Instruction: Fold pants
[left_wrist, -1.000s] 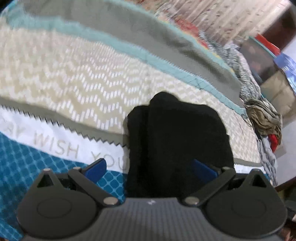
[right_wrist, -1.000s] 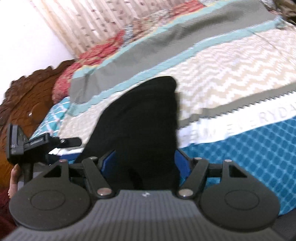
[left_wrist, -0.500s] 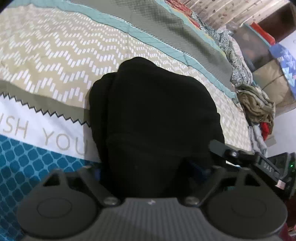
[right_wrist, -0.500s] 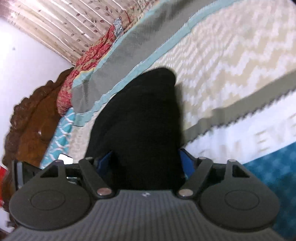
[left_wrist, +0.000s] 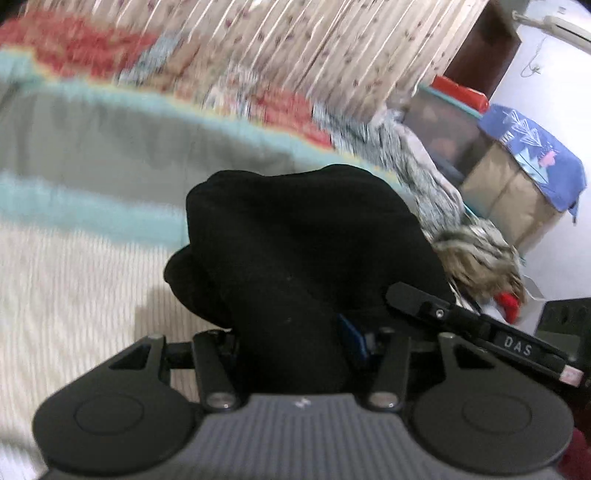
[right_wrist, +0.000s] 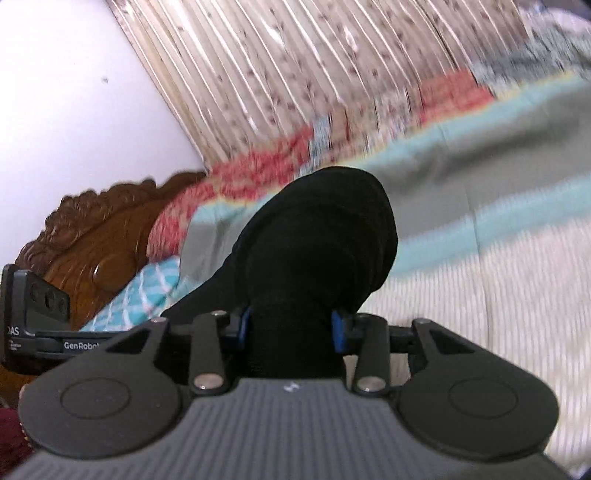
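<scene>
the right gripper (right_wrist: 291, 328) has its blue fingers (right_wrist: 337, 329) closing on a bunched end of the black pants (right_wrist: 317, 240); the left gripper (left_wrist: 295, 343) is closing on its own bunch of the pants (left_wrist: 295, 240), likely to lift one edge for a fold; beneath lies the striped bedspread (left_wrist: 81, 258), a floral curtain (right_wrist: 295, 74) behind, a carved wooden headboard (right_wrist: 92, 240) beside it.
</scene>
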